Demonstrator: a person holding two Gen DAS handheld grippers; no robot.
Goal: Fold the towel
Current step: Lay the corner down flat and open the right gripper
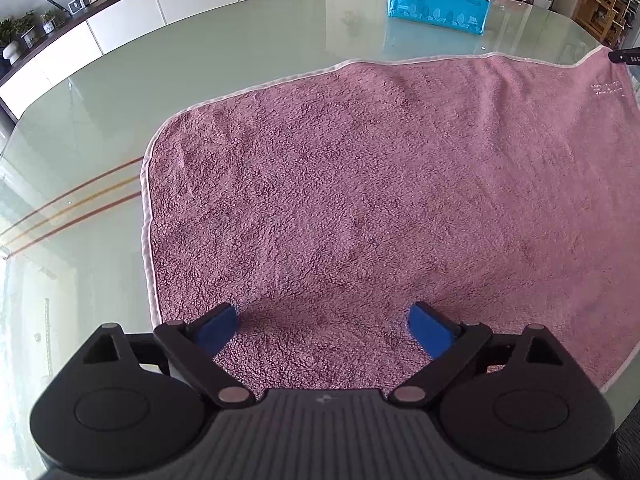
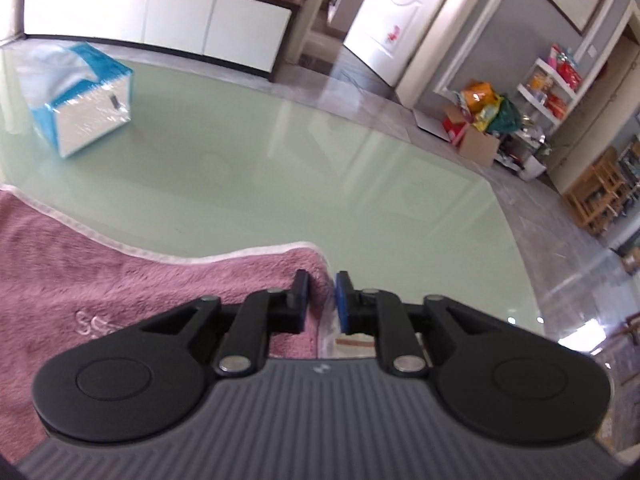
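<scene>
While right tool (image 2: 323, 298) pinched towel (image 1: 360, 200) corner, left tool (image 1: 323, 322) hovered spread wide, grasping nothing; thin bite; plush edge could slip free on lifting.

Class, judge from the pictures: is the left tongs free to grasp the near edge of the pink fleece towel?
Probably yes. The left tongs are open just above the pink fleece towel, with nothing between them and the cloth.

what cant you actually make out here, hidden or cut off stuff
- Pink fluffy towel: its near edge is hidden under the open left claw in the left wrist view.
- White embroidered lettering: partly covered by the right claw body in the right wrist view.
- Blue tissue pack: small print unreadable.
</scene>
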